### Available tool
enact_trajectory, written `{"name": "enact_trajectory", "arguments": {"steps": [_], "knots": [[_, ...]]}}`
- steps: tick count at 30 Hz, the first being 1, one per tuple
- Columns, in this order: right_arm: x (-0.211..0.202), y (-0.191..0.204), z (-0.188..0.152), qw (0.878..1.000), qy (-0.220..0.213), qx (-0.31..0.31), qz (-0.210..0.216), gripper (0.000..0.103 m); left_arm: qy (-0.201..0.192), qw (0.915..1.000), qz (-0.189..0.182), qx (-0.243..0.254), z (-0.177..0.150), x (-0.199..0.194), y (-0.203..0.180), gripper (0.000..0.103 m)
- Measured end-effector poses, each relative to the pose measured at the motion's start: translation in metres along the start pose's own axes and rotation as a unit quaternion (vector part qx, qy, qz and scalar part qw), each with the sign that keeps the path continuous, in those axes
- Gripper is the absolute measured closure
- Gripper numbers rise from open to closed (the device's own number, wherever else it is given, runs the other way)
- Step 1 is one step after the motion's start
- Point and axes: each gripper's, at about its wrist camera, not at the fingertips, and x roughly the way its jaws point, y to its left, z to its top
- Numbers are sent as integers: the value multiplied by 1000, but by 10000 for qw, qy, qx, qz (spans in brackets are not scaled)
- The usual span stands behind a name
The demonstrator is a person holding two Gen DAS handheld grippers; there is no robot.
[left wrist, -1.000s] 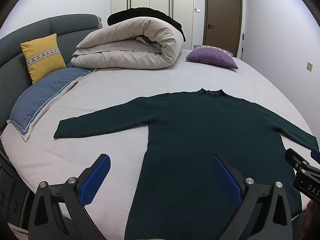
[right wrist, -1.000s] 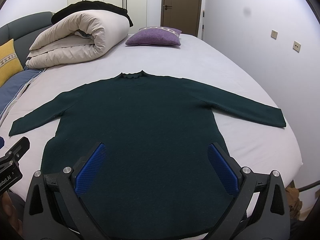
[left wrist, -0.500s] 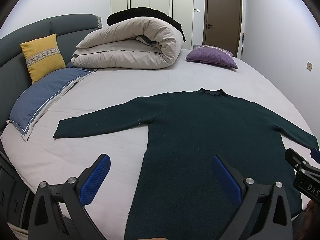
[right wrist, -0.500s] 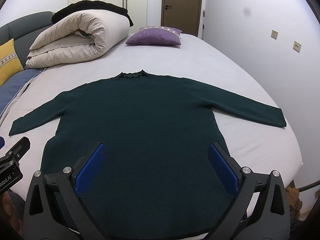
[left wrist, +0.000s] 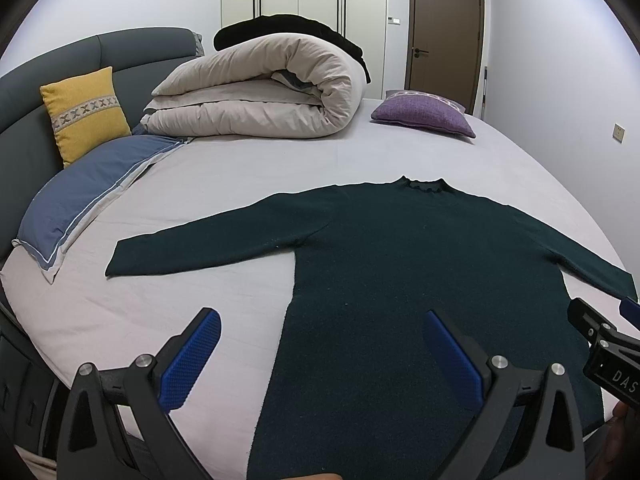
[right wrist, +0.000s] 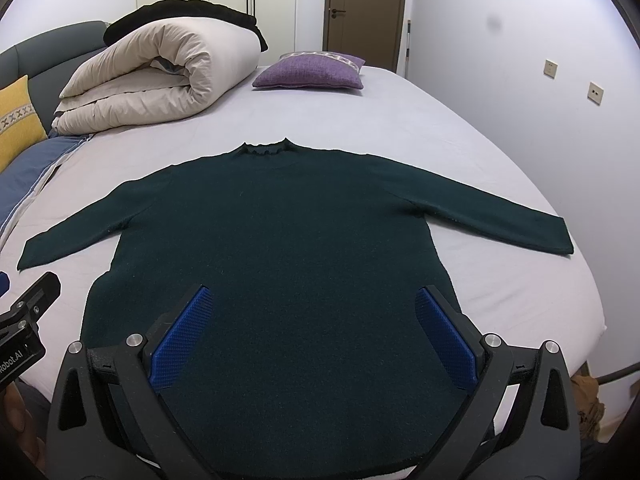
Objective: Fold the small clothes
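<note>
On bed [right wrist: 460,128]: dark green knit sweater [right wrist: 288,240] flat, sleeves out. Left gripper [left wrist: 320,354] & right gripper [right wrist: 312,330] both spread wide, empty, above hem. Soft, limp, prob light; pinch at cuff or shoulder.

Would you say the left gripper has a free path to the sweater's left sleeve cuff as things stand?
Probably yes. The left gripper is open above the bed, and only bare sheet lies between it and the cuff of the flat-spread sweater.
</note>
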Motion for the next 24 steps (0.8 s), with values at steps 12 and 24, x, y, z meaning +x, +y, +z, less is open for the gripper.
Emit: {"name": "enact_trajectory", "arguments": {"steps": [12,24], "knots": [[1,2,-6,10000,22,0,1,0,18,10000,-64,-21,-1,3,-2,0],[27,-37,-10,9989,160,389,227,0,197,9995,-232,-72,-4,23,-10,0]]}}
